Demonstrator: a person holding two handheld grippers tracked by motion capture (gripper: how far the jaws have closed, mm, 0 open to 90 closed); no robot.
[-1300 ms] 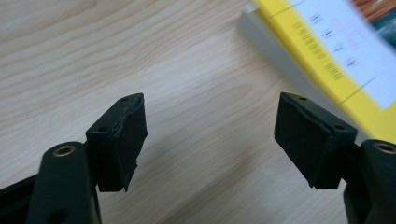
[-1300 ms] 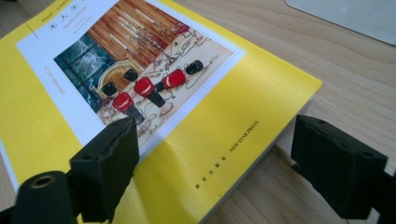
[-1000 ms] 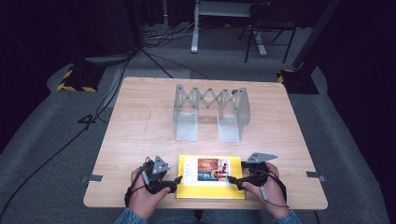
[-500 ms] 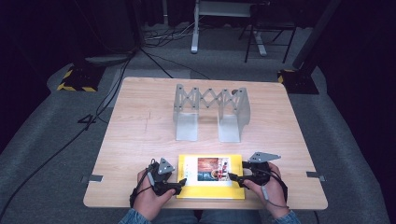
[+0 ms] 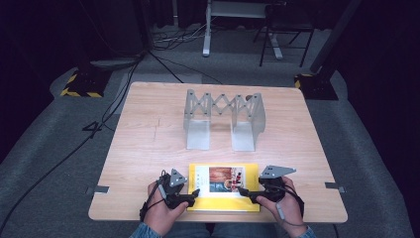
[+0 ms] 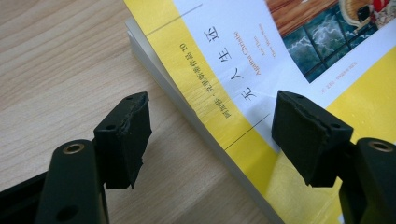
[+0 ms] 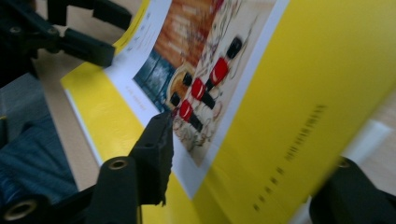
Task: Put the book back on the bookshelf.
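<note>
Two grippers are flanking the yellow book (image 5: 224, 187), lying flat at the table's (image 5: 148, 148) near edge, long axis left-right. I'm holding the left gripper (image 5: 192, 196) gaping, astride the spine edge, not pressing. Right gripper (image 5: 243, 192) has just been closing around the opposite edge; its own view is showing the cover lifting, pad contact unclear.

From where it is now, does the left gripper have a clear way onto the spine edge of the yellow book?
Probably yes. The left gripper already straddles the yellow book at its spine edge, one jaw over bare table, the other over the cover. Nothing lies between them; the pads do not yet press.
</note>
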